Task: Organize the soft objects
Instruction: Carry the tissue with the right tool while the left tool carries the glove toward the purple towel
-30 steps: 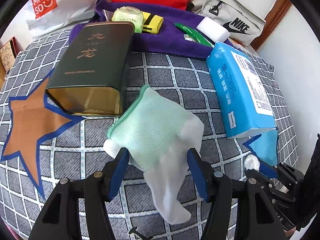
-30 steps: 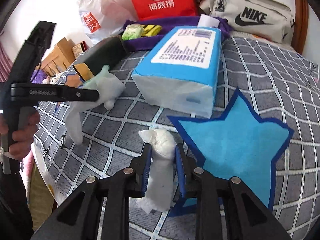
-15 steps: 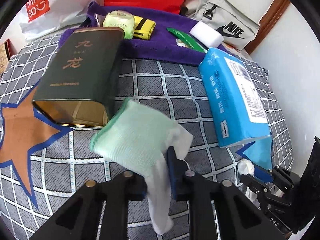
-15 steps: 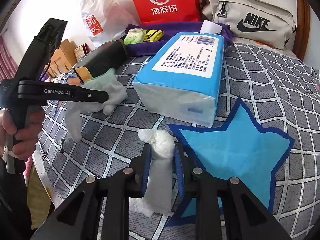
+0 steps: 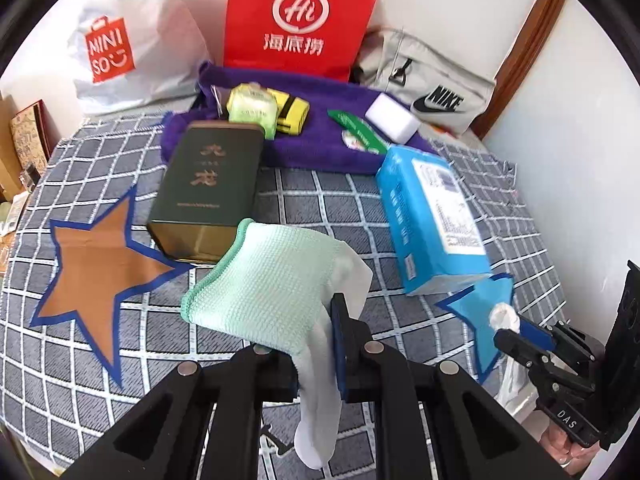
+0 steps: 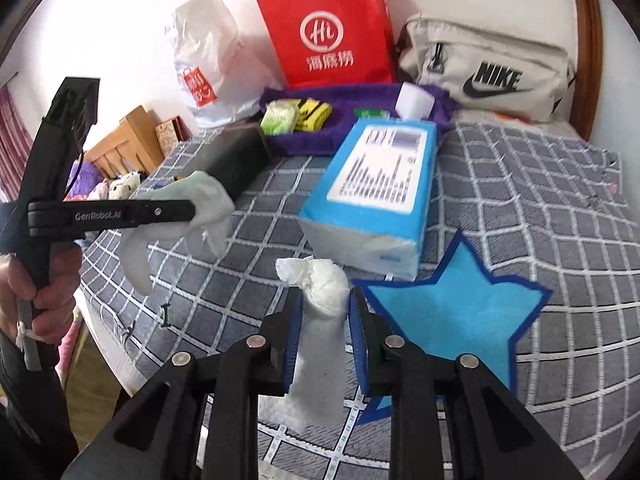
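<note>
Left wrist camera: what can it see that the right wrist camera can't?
Only the left wrist view shows the brown star and the gold end of the dark green tin. Only the right wrist view shows the wooden furniture and the hand holding the left gripper. Both show the mint glove pinched in the left gripper, the white wad pinched in the right gripper, the blue tissue pack, the blue star, and the red bag.
</note>
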Action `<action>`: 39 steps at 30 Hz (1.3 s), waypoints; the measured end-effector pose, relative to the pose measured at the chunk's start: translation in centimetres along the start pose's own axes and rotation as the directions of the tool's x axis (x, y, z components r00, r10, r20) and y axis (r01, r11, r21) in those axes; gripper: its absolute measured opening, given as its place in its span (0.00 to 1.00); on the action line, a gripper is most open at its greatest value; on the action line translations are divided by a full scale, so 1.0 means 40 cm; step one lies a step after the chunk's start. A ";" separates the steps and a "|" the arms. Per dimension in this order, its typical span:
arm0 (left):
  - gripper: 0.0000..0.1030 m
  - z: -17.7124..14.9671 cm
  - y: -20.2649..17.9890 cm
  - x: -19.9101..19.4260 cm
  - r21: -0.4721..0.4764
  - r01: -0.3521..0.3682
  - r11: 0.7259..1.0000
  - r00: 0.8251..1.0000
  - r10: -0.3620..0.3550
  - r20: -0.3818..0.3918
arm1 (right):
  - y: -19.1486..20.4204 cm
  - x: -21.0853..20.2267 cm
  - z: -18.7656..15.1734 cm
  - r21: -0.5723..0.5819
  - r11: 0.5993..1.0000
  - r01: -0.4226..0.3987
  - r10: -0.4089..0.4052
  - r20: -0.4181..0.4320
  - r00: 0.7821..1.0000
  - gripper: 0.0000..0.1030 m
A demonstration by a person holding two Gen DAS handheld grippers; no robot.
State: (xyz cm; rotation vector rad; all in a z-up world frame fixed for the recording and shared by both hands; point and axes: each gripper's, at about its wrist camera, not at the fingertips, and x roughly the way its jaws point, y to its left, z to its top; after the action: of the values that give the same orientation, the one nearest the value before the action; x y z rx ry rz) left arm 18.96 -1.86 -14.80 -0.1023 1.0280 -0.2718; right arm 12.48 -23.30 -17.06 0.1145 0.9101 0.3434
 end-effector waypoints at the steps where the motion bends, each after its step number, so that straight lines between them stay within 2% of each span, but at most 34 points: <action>1: 0.13 0.001 0.000 -0.011 -0.002 0.001 1.000 1.000 -0.001 0.007 | 0.004 -0.012 0.006 0.000 1.000 0.002 -0.002 0.010 1.000 0.23; 8: 0.13 0.023 -0.011 -0.096 0.004 0.015 1.000 0.998 -0.015 0.066 | 0.024 -0.107 0.061 0.012 1.000 0.021 -0.023 0.108 0.994 0.23; 19: 0.13 0.094 -0.039 -0.203 0.043 0.014 0.999 0.990 -0.020 0.137 | 0.037 -0.199 0.176 0.048 0.997 0.058 -0.067 0.205 0.976 0.24; 28: 0.13 0.156 -0.027 -0.224 0.044 -0.002 0.999 0.986 -0.005 0.167 | 0.029 -0.224 0.254 0.058 0.994 0.088 -0.099 0.223 0.970 0.24; 33: 0.13 0.196 -0.022 -0.214 0.052 -0.014 0.999 0.984 0.005 0.178 | 0.006 -0.187 0.304 0.076 0.992 0.102 -0.114 0.173 0.978 0.24; 39: 0.13 0.248 -0.005 -0.186 0.057 -0.029 0.998 0.985 0.019 0.174 | -0.018 -0.139 0.355 0.090 0.992 0.092 -0.105 0.161 0.981 0.24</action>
State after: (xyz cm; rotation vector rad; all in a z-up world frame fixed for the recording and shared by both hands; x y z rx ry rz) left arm 23.78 -0.47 -3.47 -0.0591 0.8470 -0.2663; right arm 20.73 -25.20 -4.34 0.1701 0.7626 0.2012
